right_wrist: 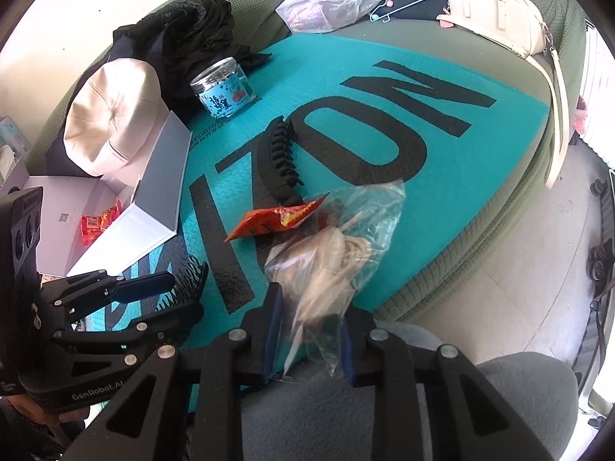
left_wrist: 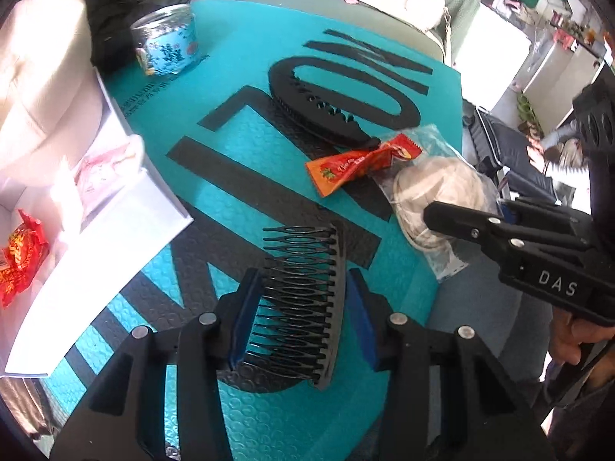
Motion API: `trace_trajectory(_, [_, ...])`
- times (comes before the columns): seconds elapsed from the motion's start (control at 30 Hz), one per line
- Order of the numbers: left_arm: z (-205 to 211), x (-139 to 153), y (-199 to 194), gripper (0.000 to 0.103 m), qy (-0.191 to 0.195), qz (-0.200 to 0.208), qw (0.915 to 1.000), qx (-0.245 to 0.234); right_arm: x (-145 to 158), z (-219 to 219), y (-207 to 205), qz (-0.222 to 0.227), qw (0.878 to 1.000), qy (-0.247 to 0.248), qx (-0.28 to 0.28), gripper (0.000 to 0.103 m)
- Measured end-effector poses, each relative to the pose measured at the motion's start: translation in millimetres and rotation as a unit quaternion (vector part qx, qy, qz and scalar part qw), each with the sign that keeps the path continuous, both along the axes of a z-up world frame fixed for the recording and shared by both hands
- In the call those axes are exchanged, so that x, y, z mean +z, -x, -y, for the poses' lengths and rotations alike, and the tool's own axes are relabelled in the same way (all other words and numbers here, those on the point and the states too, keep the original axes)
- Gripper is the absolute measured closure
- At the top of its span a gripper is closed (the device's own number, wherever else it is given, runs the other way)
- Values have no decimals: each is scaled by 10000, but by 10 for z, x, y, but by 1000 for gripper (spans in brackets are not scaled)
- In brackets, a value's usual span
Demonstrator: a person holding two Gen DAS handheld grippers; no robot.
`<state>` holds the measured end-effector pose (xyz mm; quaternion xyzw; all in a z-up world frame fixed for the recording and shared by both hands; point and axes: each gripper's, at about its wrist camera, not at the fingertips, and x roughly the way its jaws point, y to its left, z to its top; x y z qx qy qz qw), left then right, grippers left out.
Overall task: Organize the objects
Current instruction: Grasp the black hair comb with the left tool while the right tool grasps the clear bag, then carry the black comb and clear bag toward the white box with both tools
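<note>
The teal mat (right_wrist: 442,161) spread over the green sofa cushion carries nearly everything, and most of it is unsorted. Beyond both sets of jaws and off to the left stands the open white box (right_wrist: 127,207), which looks like the collecting place; only a red snack packet (right_wrist: 96,224) shows inside it, so the task seems barely begun. A cream hat (right_wrist: 111,115) sits just behind the box, and a clear jar (right_wrist: 225,88) stands farther out on the mat.

The right gripper (right_wrist: 311,334) has the clear plastic bag (right_wrist: 346,246) of pale cord between its jaws; the film fills the gap and the pads appear to pinch its near edge, though a firm grip cannot be confirmed. Ahead of those jaws lie an orange snack wrapper (right_wrist: 276,219) and, past it, a black hair claw (right_wrist: 280,157), both untouched.

The left gripper (left_wrist: 303,319) has its jaws set either side of a black hair comb (left_wrist: 300,307). The left pad touches the teeth, while a sliver of mat shows between the comb's spine and the right pad, so it is straddled, not clamped.

Judged from this, comb, bag, wrapper and claw all remain to be boxed.
</note>
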<state>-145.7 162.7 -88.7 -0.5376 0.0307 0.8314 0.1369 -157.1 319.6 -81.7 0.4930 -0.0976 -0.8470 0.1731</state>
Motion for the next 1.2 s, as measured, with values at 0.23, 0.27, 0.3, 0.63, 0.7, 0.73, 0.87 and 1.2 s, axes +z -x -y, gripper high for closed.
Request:
trace_trajectory(0.23, [128, 251, -19, 60, -79, -254, 9995, 158, 218, 1, -46, -254, 9997, 43, 34, 80])
trace_trajectory(0.27, [144, 283, -13, 60, -87, -288, 9994, 183, 242, 2, -52, -282, 9996, 57, 39, 80])
trace_trajectory(0.3, [163, 316, -19, 60, -98, -323, 9992, 206, 277, 4, -61, -323, 9994, 67, 43, 80])
trace_trajectory(0.63, [261, 586, -90, 60, -123, -565, 9976, 376, 535, 42, -130, -636, 9977, 139, 165, 81])
trace_trajectory(0.7, [276, 625, -111, 60, -104, -604, 9973, 402, 564, 69, -138, -653, 9975, 150, 232, 81])
trace_trajectory(0.73, [290, 650, -127, 60, -97, -627, 9970, 436, 574, 82, -142, -665, 9973, 161, 276, 81])
trace_trajectory(0.87, [359, 725, -205, 60, -83, -717, 9957, 589, 623, 194, -173, -709, 9962, 137, 482, 81])
trace_trajectory(1.2, [660, 899, -566, 60, -32, -943, 9906, 995, 743, 637, -407, -871, 9904, 197, 1056, 81])
